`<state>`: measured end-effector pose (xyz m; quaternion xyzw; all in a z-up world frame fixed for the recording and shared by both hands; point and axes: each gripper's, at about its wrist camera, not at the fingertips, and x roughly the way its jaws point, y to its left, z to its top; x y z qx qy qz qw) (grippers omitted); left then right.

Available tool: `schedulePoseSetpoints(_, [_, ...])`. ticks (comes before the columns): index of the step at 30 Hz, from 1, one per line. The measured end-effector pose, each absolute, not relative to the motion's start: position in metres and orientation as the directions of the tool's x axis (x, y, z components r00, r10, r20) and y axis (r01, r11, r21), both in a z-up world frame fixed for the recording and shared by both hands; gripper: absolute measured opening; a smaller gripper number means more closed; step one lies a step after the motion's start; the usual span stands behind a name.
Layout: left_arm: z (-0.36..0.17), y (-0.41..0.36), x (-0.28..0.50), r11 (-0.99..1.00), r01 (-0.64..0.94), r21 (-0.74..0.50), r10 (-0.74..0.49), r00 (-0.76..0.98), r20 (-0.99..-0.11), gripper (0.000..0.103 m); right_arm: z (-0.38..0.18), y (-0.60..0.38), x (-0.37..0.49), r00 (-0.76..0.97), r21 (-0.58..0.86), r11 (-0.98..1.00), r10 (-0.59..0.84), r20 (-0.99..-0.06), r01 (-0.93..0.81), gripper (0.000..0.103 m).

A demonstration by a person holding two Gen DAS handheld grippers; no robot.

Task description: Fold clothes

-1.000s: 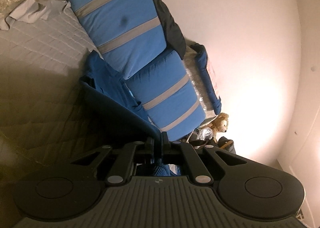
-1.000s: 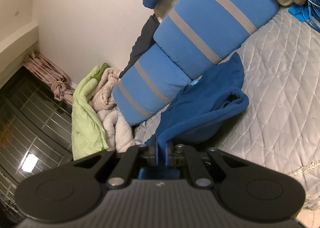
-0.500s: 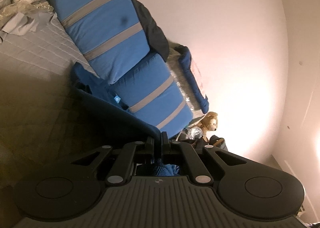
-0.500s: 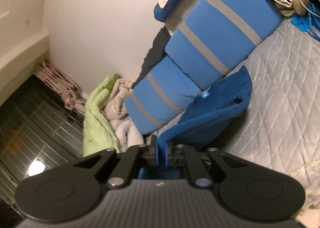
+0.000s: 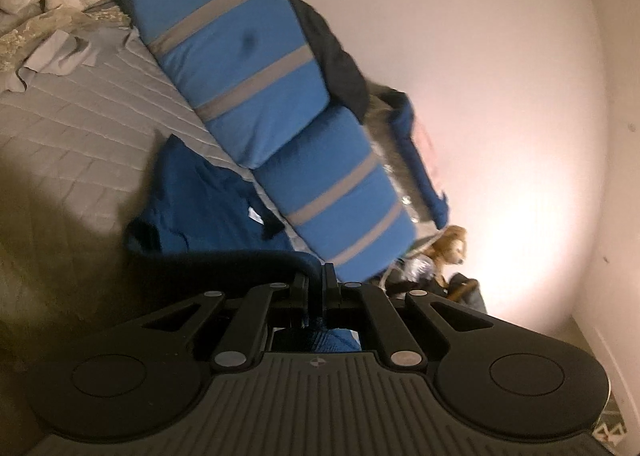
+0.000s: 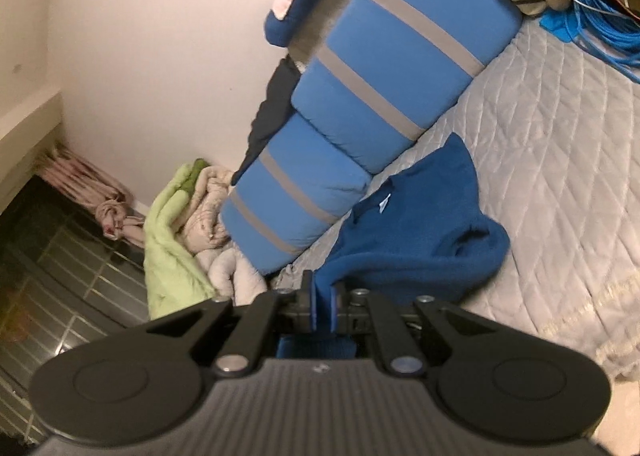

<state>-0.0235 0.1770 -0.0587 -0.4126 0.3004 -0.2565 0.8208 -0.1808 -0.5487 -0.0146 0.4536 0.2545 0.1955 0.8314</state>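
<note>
Nearest the lens, each gripper body carries a small pale emblem on its ribbed top, too small to read. The left gripper [image 5: 319, 276] has its jaws pressed together on a dark edge of the blue garment [image 5: 208, 196], which runs off to the left from the fingertips. The right gripper [image 6: 322, 296] is likewise clamped on a fold of the same blue garment [image 6: 412, 240], with cloth showing between the pads and under the linkage. Beyond the jaws the rest of the garment lies bunched on the grey quilted mattress [image 6: 560, 176], just beside two blue cushions with grey stripes [image 6: 360, 116]; a small white neck label [image 6: 384, 203] shows, its writing illegible. Further back stand the pale wall [image 5: 500, 96], a plush bear [image 5: 450, 248] and a heap of green and beige bedding [image 6: 180, 224].
</note>
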Motion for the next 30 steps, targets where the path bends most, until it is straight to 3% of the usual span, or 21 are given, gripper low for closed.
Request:
schedulePoseSetpoints(7, [-0.056,0.172,0.019,0.563,0.150,-0.813,-0.639,0.703,-0.312,0.005,0.008,-0.530,-0.119,0.773,0.790,0.610,0.527,-0.353,-0.055,0.007])
schedulePoseSetpoints(18, [-0.057,0.154,0.089,0.563,0.153,-0.812,-0.628,0.718,-0.300,0.005,0.002,-0.538,-0.039,0.807,0.775,0.631,0.460,-0.369,-0.006,0.007])
schedulePoseSetpoints(30, [-0.071,0.132,0.158,0.624,0.086,-0.777,-0.584,0.711,-0.391,0.005,-0.018,-0.537,0.024,0.812,0.740,0.671,0.406,-0.420,0.048,0.007])
